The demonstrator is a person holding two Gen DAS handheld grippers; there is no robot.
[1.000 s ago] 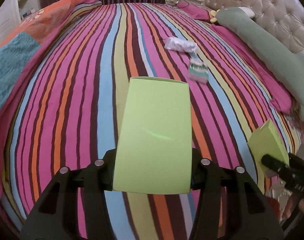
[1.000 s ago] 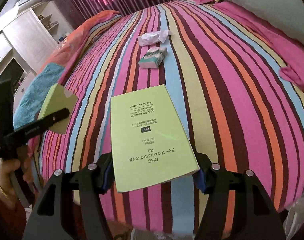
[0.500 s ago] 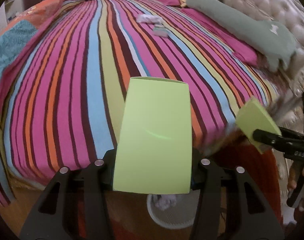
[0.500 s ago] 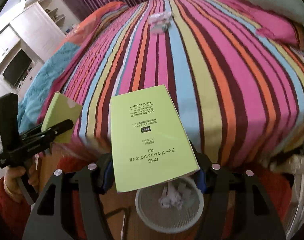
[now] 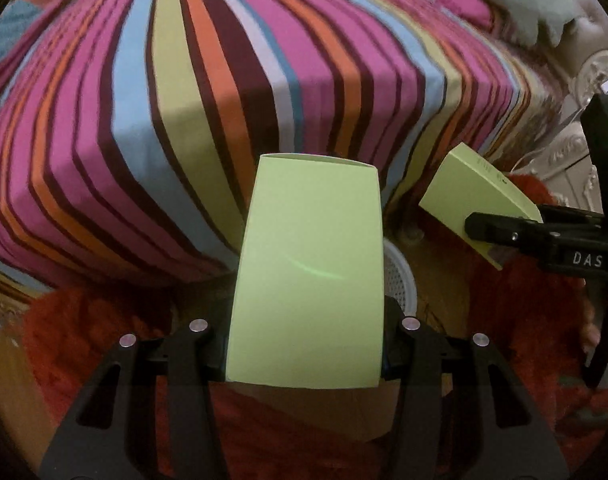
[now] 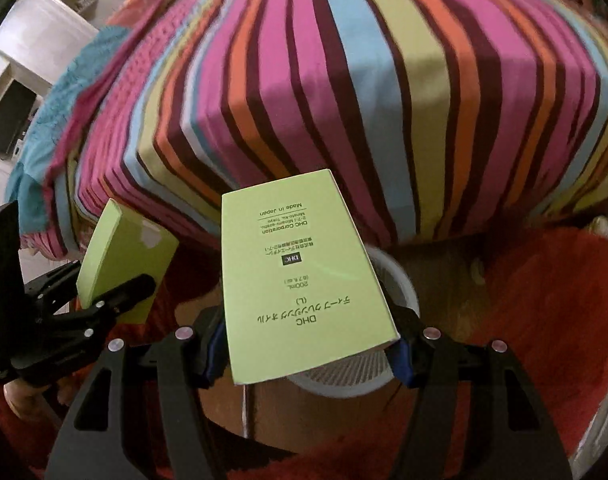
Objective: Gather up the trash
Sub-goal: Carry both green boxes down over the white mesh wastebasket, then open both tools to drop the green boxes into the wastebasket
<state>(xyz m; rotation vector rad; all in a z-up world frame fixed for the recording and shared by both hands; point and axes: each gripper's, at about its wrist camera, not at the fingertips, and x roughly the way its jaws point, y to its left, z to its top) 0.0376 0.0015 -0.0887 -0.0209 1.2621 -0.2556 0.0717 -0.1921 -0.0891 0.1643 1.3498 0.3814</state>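
My left gripper (image 5: 304,364) is shut on a plain light-green carton (image 5: 308,272); it also shows in the right wrist view (image 6: 124,264). My right gripper (image 6: 308,356) is shut on a second light-green carton (image 6: 300,276) with DHC print, which also shows in the left wrist view (image 5: 476,216). Both cartons hang above a white mesh waste basket (image 6: 352,376) on the floor at the bed's foot. The cartons hide most of the basket; its rim shows in the left wrist view (image 5: 400,276).
The striped bed (image 5: 224,92) fills the upper half of both views, its edge just beyond the basket. A red rug (image 6: 544,320) lies on the wood floor around the basket. A white cabinet (image 6: 36,40) stands far left.
Both grippers have drawn back off the bed and tipped down. The basket and red rug have come into view under the cartons. The trash on the bed has left view.
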